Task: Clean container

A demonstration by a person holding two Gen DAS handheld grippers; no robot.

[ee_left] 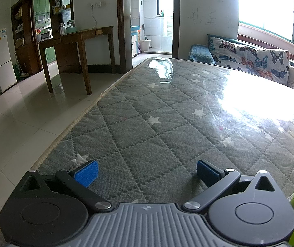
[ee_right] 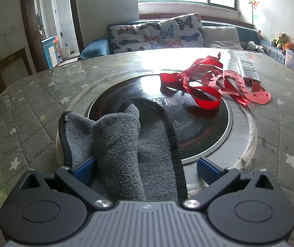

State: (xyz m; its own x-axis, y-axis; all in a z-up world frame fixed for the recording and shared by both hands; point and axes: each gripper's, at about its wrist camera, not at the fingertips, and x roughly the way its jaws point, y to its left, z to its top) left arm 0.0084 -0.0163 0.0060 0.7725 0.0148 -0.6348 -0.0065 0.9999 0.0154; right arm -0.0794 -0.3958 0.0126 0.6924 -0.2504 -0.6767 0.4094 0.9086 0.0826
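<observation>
The right tongs [ee_right: 146,169] stand spread around a grey cloth [ee_right: 118,142], which runs lengthwise away onto the black round cooktop [ee_right: 198,123] set in the table [ee_right: 23,123]. Beyond the cooktop's centre lies red ribbon [ee_right: 212,82]. The left tongs [ee_left: 146,173], spread and empty, face bare quilted table; no container shows clearly.

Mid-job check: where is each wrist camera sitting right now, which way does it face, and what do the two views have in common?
Left wrist: low over the quilted table cover, facing the doorway; only the left gripper, open and empty, shows.
Right wrist: low at the table edge, facing the round black cooktop, red ribbon and window; right gripper open around a grey cloth.
Shared: table cover, butterfly-print sofa.
</observation>
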